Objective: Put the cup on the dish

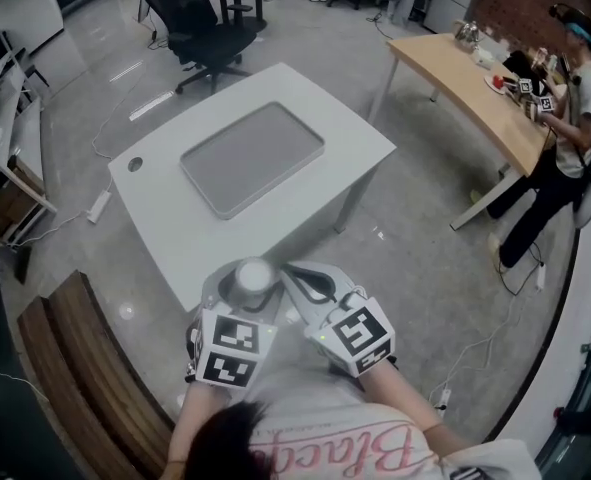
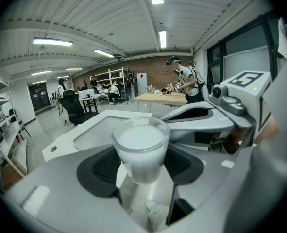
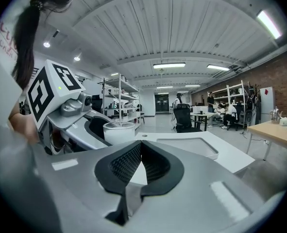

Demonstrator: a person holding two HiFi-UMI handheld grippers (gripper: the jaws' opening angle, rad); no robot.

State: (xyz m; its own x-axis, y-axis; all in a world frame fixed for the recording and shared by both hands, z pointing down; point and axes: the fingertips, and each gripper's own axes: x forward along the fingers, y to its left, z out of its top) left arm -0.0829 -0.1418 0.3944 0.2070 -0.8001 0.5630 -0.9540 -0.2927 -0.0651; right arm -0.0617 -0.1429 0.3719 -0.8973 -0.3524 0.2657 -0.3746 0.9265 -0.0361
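Note:
A frosted white cup (image 1: 253, 278) (image 2: 141, 147) stands upright between the jaws of my left gripper (image 1: 247, 276) (image 2: 141, 155), which is shut on it, close to the person's body and off the table's near edge. My right gripper (image 1: 297, 271) (image 3: 139, 147) is just to its right, with its jaws shut and nothing between them. From the right gripper view the cup (image 3: 118, 131) shows at the left. The dish is a shallow grey rectangular tray (image 1: 253, 158) (image 2: 95, 132) (image 3: 187, 147). It lies empty on the white table (image 1: 345, 128), ahead of both grippers.
A black office chair (image 1: 210, 28) stands beyond the table. A wooden bench (image 1: 85, 368) runs along the near left. At the right a person (image 1: 565, 118) works at a long wooden table (image 1: 475, 88). A power strip (image 1: 100, 206) and cables lie on the floor at the left.

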